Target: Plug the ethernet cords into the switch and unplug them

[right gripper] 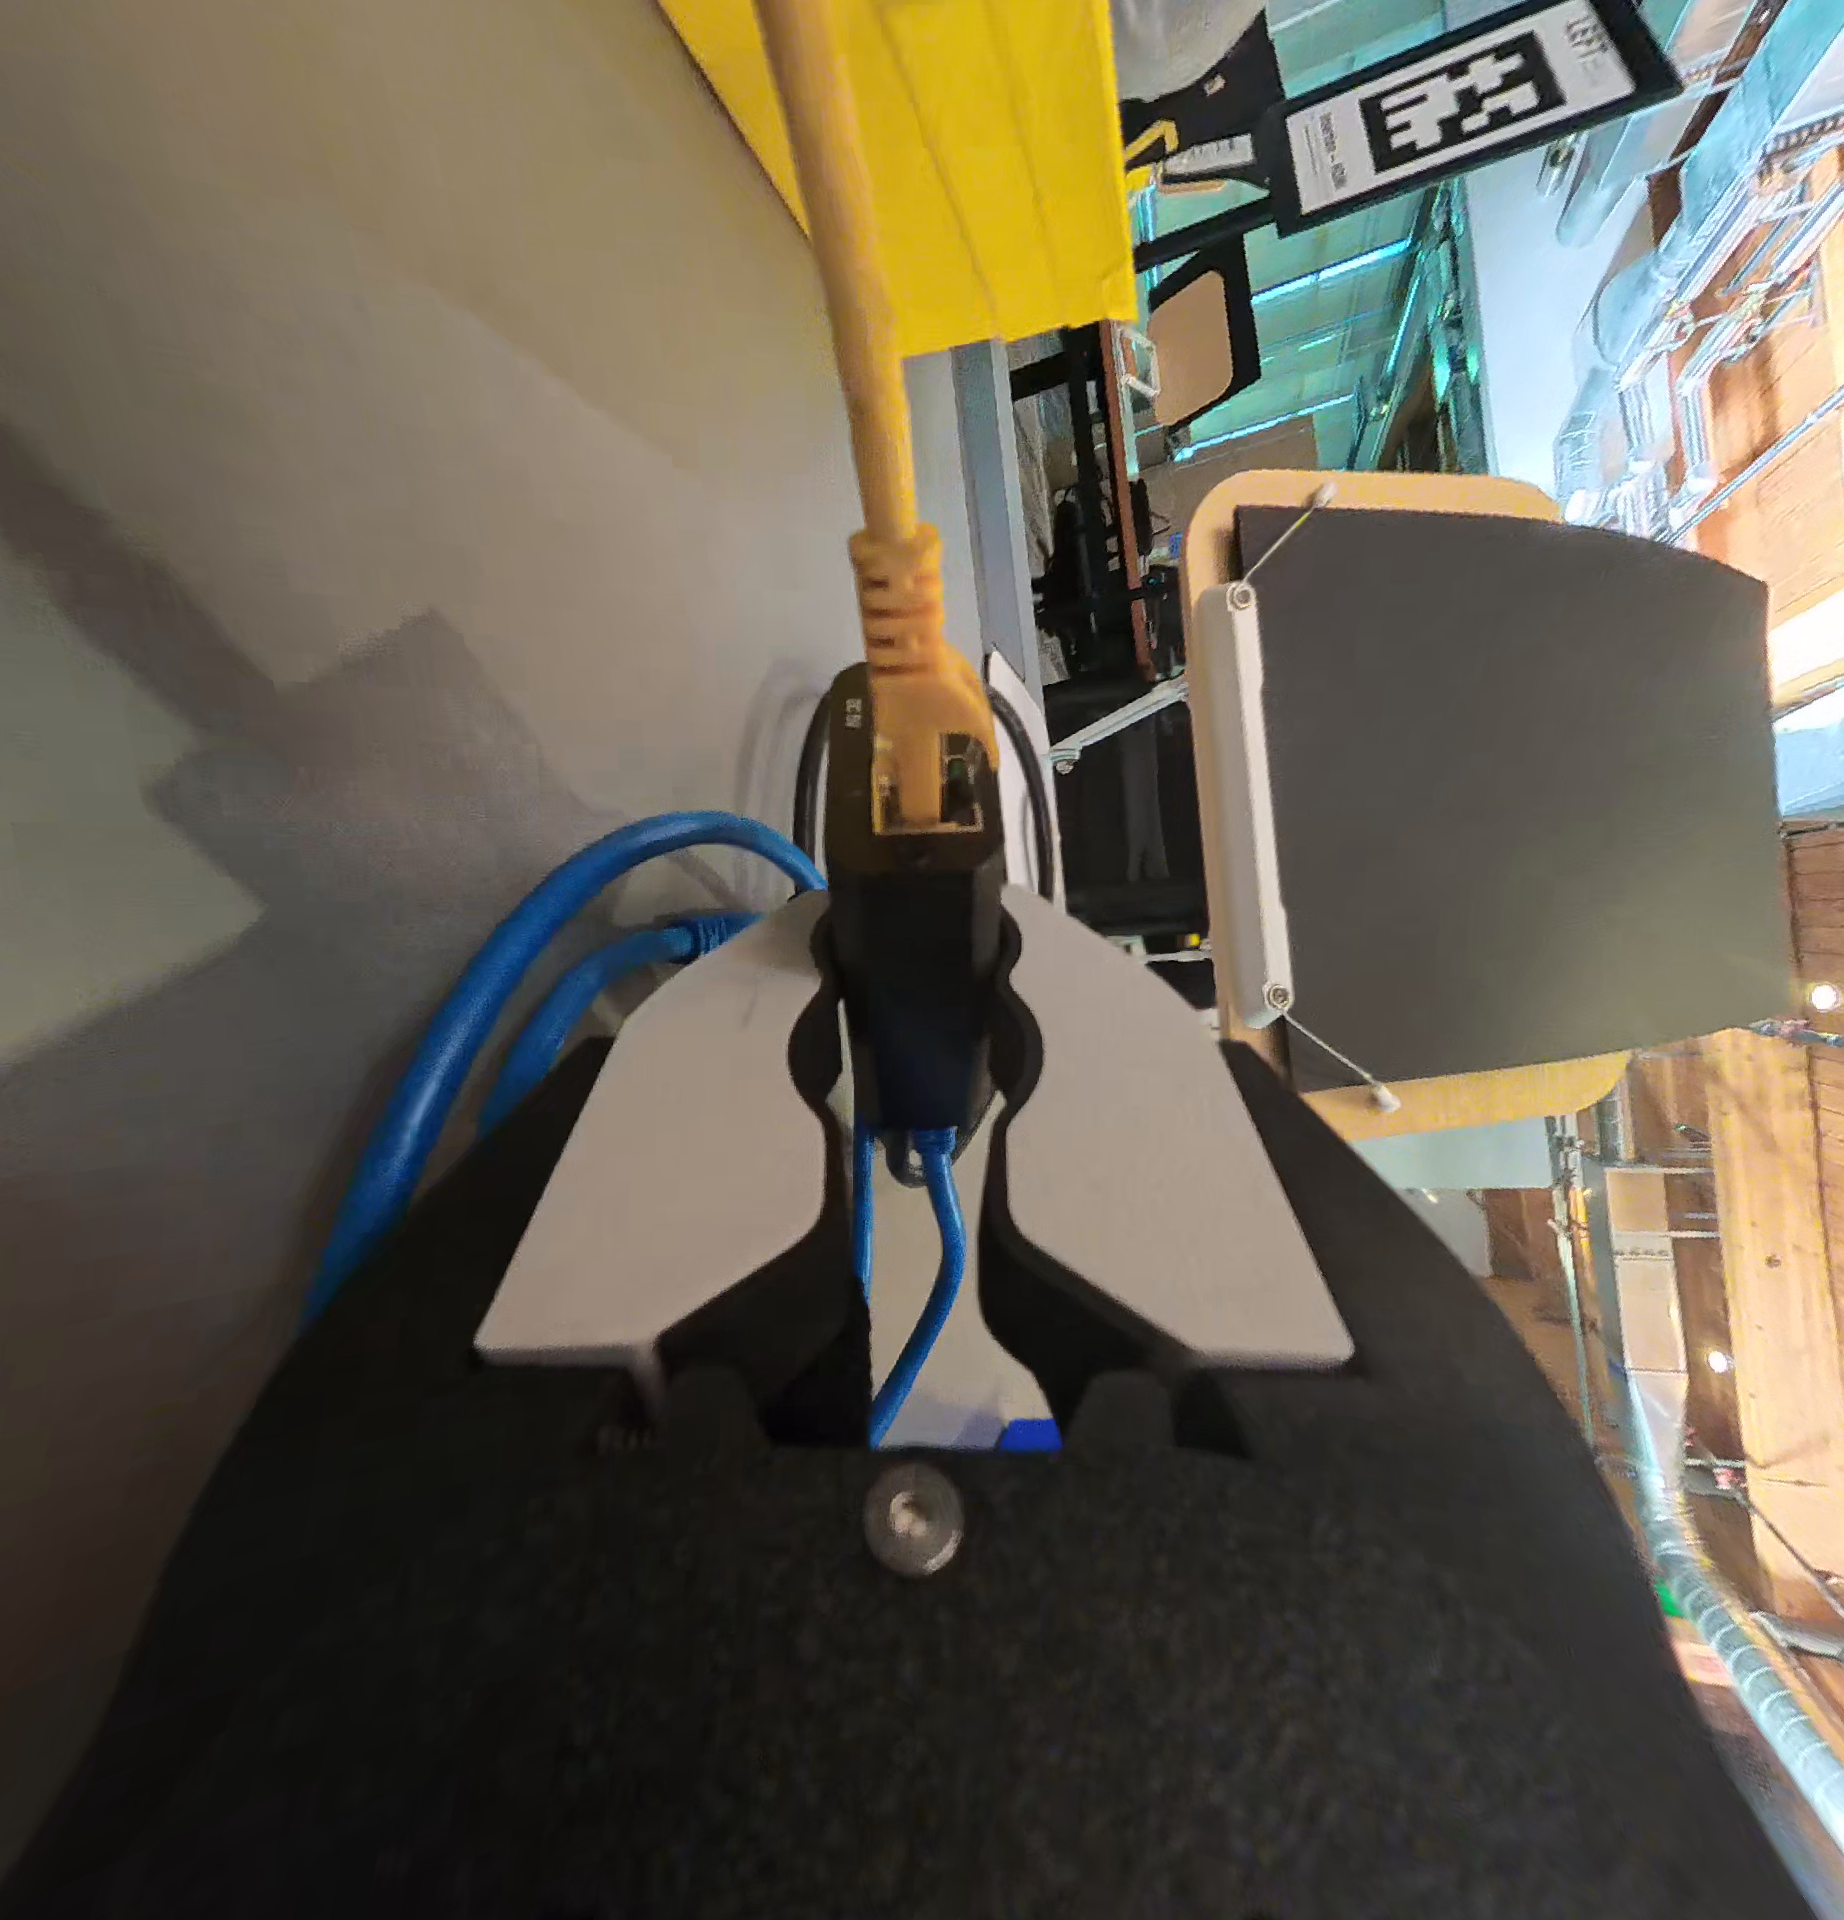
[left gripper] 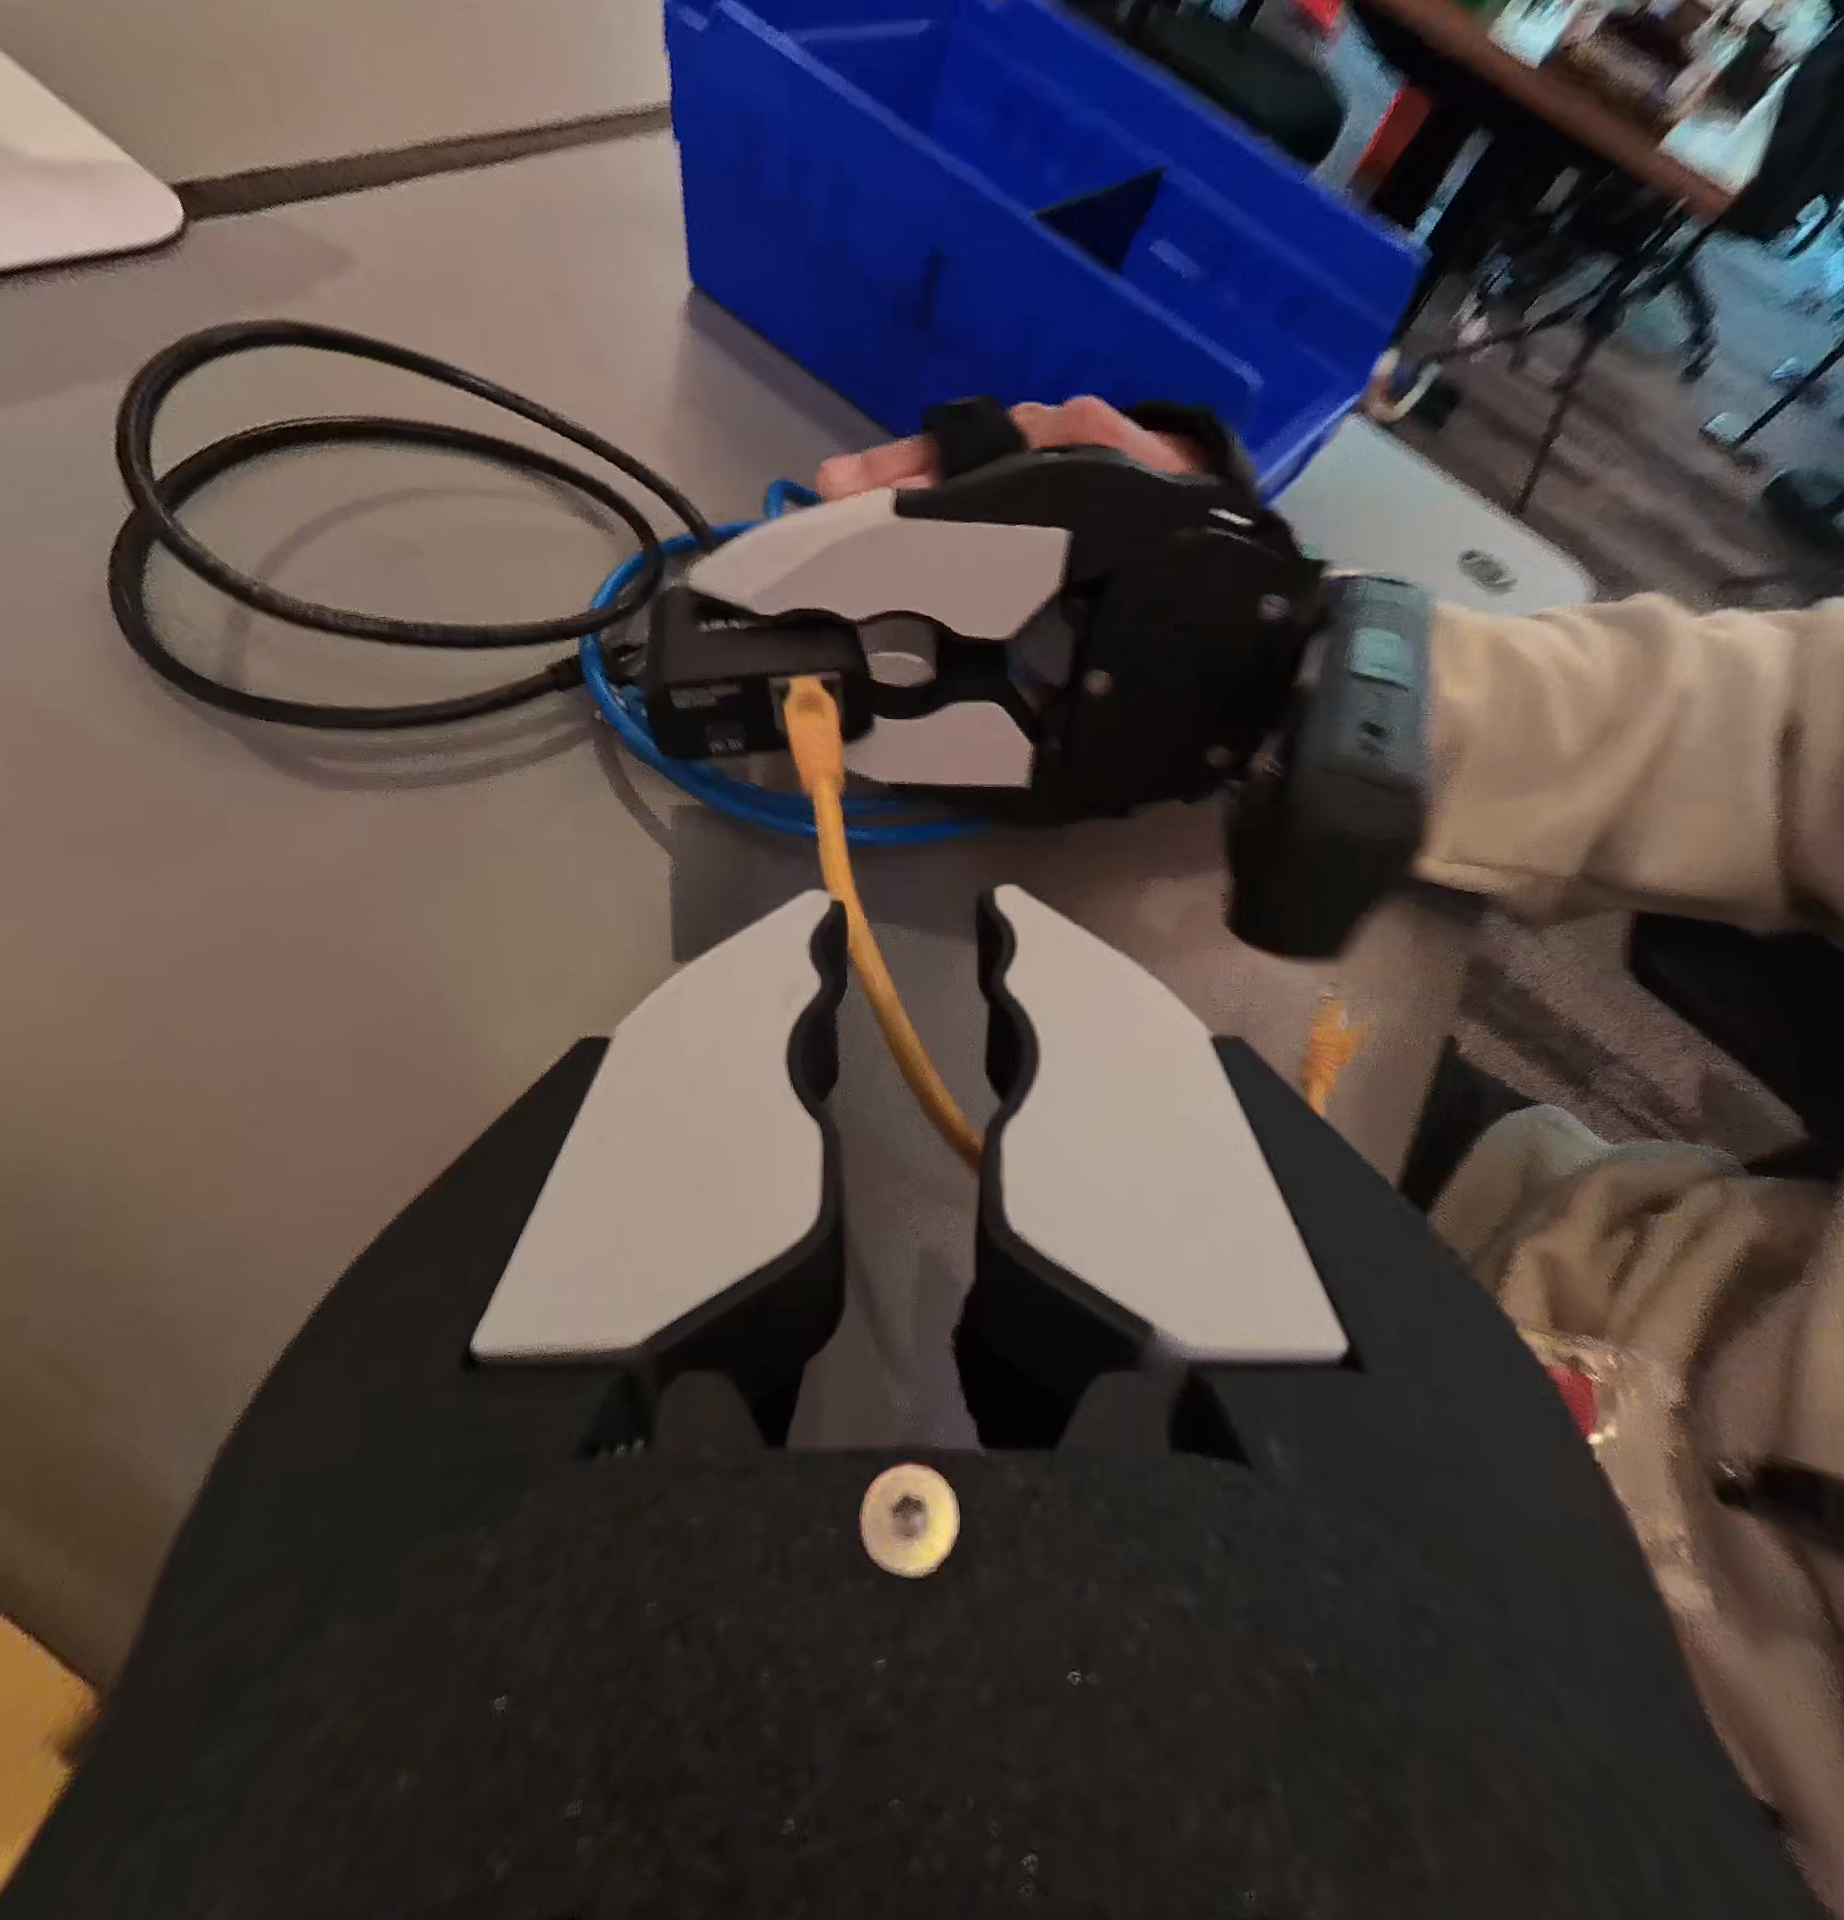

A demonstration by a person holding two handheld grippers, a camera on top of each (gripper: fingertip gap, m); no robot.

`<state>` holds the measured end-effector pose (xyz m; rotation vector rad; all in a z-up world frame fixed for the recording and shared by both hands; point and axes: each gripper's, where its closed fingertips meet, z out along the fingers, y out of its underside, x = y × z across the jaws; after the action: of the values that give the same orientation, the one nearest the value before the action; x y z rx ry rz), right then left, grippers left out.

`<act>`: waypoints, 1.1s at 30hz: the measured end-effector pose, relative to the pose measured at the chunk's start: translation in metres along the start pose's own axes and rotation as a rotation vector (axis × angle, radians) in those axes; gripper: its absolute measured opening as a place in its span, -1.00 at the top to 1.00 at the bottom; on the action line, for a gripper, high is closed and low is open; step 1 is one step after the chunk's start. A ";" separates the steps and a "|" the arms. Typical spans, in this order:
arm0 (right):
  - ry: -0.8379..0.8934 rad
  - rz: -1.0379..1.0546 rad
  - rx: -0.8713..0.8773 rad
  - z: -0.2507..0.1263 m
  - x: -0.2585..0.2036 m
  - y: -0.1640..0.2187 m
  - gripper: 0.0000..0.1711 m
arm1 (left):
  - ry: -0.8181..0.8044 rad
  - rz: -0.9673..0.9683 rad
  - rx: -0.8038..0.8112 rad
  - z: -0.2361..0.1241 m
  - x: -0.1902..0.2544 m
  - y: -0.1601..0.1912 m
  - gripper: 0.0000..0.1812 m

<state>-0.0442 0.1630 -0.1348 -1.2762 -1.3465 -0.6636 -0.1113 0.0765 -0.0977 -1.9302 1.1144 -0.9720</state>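
Observation:
A small black switch (left gripper: 736, 681) sits on the grey table (left gripper: 274, 987), gripped by my right gripper (left gripper: 793, 665), whose jaws are shut on its body. A yellow ethernet cord (left gripper: 830, 821) has its plug in a front port of the switch. The cord runs back loosely between the fingers of my left gripper (left gripper: 907, 904), which is open and clamps nothing. The cord's other plug (left gripper: 1328, 1044) hangs off the table edge. In the right wrist view my right gripper (right gripper: 913, 920) holds the switch (right gripper: 913, 862), with the yellow plug (right gripper: 918, 717) seated. A blue ethernet cord (right gripper: 461, 1029) coils beside it.
A blue bin (left gripper: 1001, 229) stands behind the switch. A black cable (left gripper: 274, 520) loops to its left and the blue cord (left gripper: 752, 810) lies under it. A white object (left gripper: 45, 166) is at far left. A yellow item (right gripper: 1001, 156) and a chair (right gripper: 1500, 790) lie beyond. The tips of one gripper are about 12 centimetres away from the tips of the other.

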 end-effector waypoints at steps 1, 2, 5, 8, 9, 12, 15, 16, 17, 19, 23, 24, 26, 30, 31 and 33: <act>0.005 -0.012 0.003 0.000 0.000 0.000 0.72 | 0.014 -0.012 0.044 -0.012 0.005 0.006 0.72; 0.005 -0.012 0.002 0.001 0.000 0.001 0.71 | 0.017 -0.030 0.094 -0.024 0.007 0.014 0.72; -0.013 0.046 0.005 0.003 0.003 0.003 0.71 | 0.029 -0.119 0.175 -0.050 0.011 0.041 0.64; -0.006 0.132 0.016 -0.001 0.017 0.004 0.72 | 0.010 -0.155 0.135 -0.059 0.004 0.054 0.65; 0.011 0.158 0.012 -0.003 0.028 0.005 0.72 | -0.009 -0.143 0.126 -0.060 0.000 0.054 0.66; 0.020 0.246 -0.020 -0.009 0.072 0.011 0.72 | -0.009 -0.114 0.111 -0.059 -0.001 0.055 0.71; 0.041 0.319 -0.025 -0.023 0.132 0.017 0.72 | 0.040 -0.142 0.061 -0.053 0.007 0.063 0.73; 0.053 0.331 -0.031 -0.029 0.155 0.019 0.72 | 0.046 -0.146 0.044 -0.051 0.009 0.066 0.74; 0.073 0.334 -0.036 -0.035 0.178 0.021 0.72 | 0.048 -0.143 0.033 -0.050 0.010 0.068 0.74; 0.117 0.333 -0.040 -0.049 0.224 0.024 0.72 | 0.048 -0.133 0.026 -0.050 0.013 0.069 0.75; 0.219 0.266 -0.087 -0.080 0.312 0.034 0.72 | 0.046 -0.134 0.030 -0.052 0.013 0.069 0.76; 0.237 0.251 -0.105 -0.088 0.332 0.037 0.72 | 0.047 -0.143 0.028 -0.052 0.012 0.070 0.76; 0.246 0.235 -0.143 -0.103 0.366 0.047 0.72 | 0.052 -0.161 0.032 -0.053 0.011 0.069 0.76; 0.186 0.278 -0.243 -0.128 0.406 0.082 0.72 | 0.075 -0.193 0.040 -0.054 0.011 0.069 0.76; 0.169 0.286 -0.276 -0.133 0.411 0.094 0.72 | 0.078 -0.201 0.036 -0.054 0.011 0.070 0.76; 0.132 0.305 -0.333 -0.141 0.418 0.118 0.73 | 0.087 -0.213 0.038 -0.053 0.011 0.070 0.77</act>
<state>0.1916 0.1914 0.2549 -1.6338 -0.9312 -0.7610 -0.1797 0.0292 -0.1279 -2.0217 0.9434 -1.1927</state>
